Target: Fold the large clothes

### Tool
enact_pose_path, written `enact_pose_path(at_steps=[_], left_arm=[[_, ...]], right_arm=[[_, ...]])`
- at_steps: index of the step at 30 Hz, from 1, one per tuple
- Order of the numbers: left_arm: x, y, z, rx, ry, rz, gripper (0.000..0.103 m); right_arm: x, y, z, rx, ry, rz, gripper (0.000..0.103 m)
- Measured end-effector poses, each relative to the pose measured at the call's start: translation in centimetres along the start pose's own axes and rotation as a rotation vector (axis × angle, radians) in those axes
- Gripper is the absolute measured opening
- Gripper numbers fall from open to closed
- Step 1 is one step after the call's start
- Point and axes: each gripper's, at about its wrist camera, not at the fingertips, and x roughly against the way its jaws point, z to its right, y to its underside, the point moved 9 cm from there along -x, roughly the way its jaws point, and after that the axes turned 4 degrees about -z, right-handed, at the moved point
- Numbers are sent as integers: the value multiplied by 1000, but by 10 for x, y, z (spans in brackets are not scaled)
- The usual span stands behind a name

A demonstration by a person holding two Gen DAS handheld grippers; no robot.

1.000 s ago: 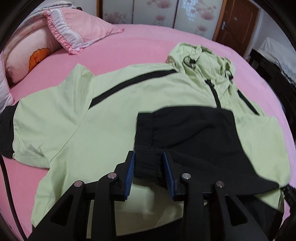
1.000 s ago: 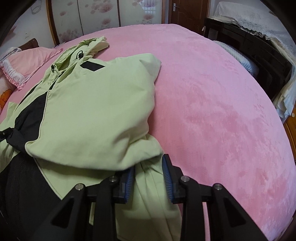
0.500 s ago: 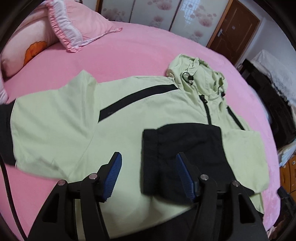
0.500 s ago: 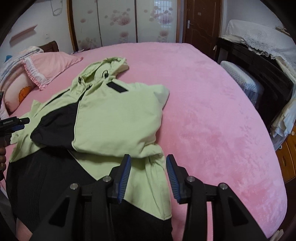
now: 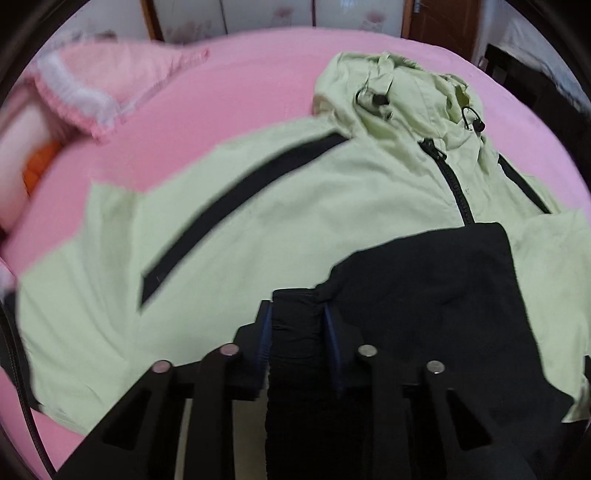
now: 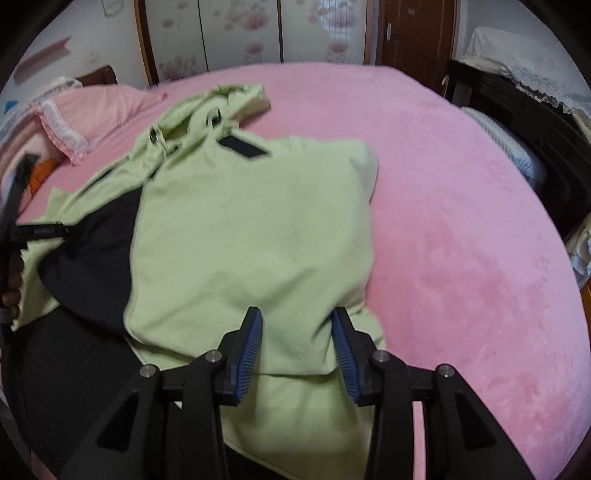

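A light green hooded jacket [image 5: 288, 206] with black stripes and zipper lies spread on the pink bed [image 5: 240, 81]. One sleeve is folded across its chest, ending in a black cuff [image 5: 295, 325]. My left gripper [image 5: 298, 328] is shut on that black cuff. In the right wrist view the folded green sleeve [image 6: 255, 229] covers the jacket's right side. My right gripper [image 6: 297, 343] is open just above the sleeve's near edge, holding nothing. The left gripper [image 6: 40, 232] shows at the far left there.
Pink frilled pillows [image 5: 99, 85] lie at the head of the bed. A dark wooden bedside frame [image 6: 532, 122] with a white lace cover stands to the right. Sliding floral doors [image 6: 240, 33] and a brown door are behind. Bare pink bedspread [image 6: 461, 229] lies right of the jacket.
My left gripper, open half a second ago, has closed on the black cuff again. My right gripper has opened wider and moved forward over the folded sleeve.
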Motion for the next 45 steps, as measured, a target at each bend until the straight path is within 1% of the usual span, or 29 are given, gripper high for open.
enact_pose_path(at_steps=[1,3,4,5,7,9,11,14,15,17,18,19,20,21,23,27,32,34,38,41,45], left_arm=[[7,-5,-1,-2,-28,43,22],[23,-12,-6,32,-46,127,21],[29,-14,-10,57,-51,161,21],[30,-15,-13,71,-61,173,21],[22,-12,-17,73,-96,165,21],[3,-6,-16,54,-114,120,22],[-6,-6,-11,47,-125,115,23],[-8,-3,-10,48,-140,111,25],[-9,-3,-10,48,-141,107,28],[-4,-1,-11,45,-146,88,37],[-1,0,-12,43,-150,76,51],[3,2,-12,40,-154,71,70],[10,4,-13,38,-160,74,76],[19,5,-13,36,-161,89,80],[38,8,-10,23,-143,109,81],[72,21,-3,17,-106,96,87],[127,42,11,17,-32,125,89],[148,51,14,21,-10,135,94],[185,69,14,33,33,149,95],[207,83,10,42,60,152,95],[232,102,2,22,63,154,96]], right_arm=[[-4,3,-3,6,6,-3,40],[-6,5,-6,10,15,6,41],[-6,5,-9,11,12,10,41],[-7,4,-11,10,9,10,41],[-12,4,-14,8,4,1,44],[-18,4,-15,15,18,-11,46],[-21,4,-15,20,29,-15,47],[-22,5,-15,21,34,-15,47],[-22,4,-14,20,32,-15,47],[-21,4,-14,14,27,-22,47],[-20,4,-14,14,25,-28,48],[-19,3,-14,12,25,-32,48],[-16,3,-15,9,25,-37,48],[-12,4,-15,5,24,-38,48],[-1,4,-17,-6,10,-23,48],[27,4,-20,-35,-16,8,48],[72,-1,-30,-63,-54,59,48],[90,-3,-34,-71,-55,78,48],[123,-6,-45,-86,-62,111,48],[144,-7,-54,-101,-87,134,48],[167,-5,-70,-107,-115,153,48]])
